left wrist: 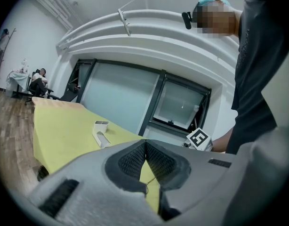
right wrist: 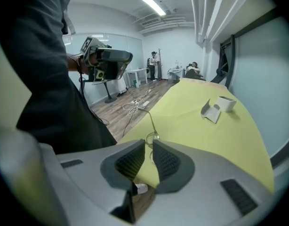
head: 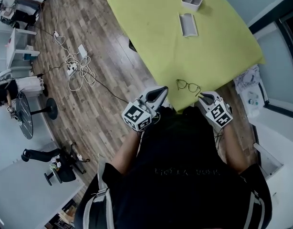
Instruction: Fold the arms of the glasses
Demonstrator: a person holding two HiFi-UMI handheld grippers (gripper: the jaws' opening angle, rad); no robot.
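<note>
Thin dark-framed glasses [head: 188, 86] lie with arms open on the yellow-green table [head: 208, 46], close to its near edge. My left gripper [head: 162, 90] hovers just left of them, over the table edge, with its jaws shut and nothing between them [left wrist: 145, 145]. My right gripper [head: 204, 98] sits just right of the glasses at the edge. In the right gripper view its jaws [right wrist: 149, 149] stand open by a narrow gap, and the glasses [right wrist: 153, 136] lie just beyond the tips, not touched.
A white stand [head: 188, 24] and a small white box [head: 191, 2] lie at the far side of the table. Cables and a power strip [head: 77, 68] sprawl on the wooden floor to the left. A window wall runs along the right.
</note>
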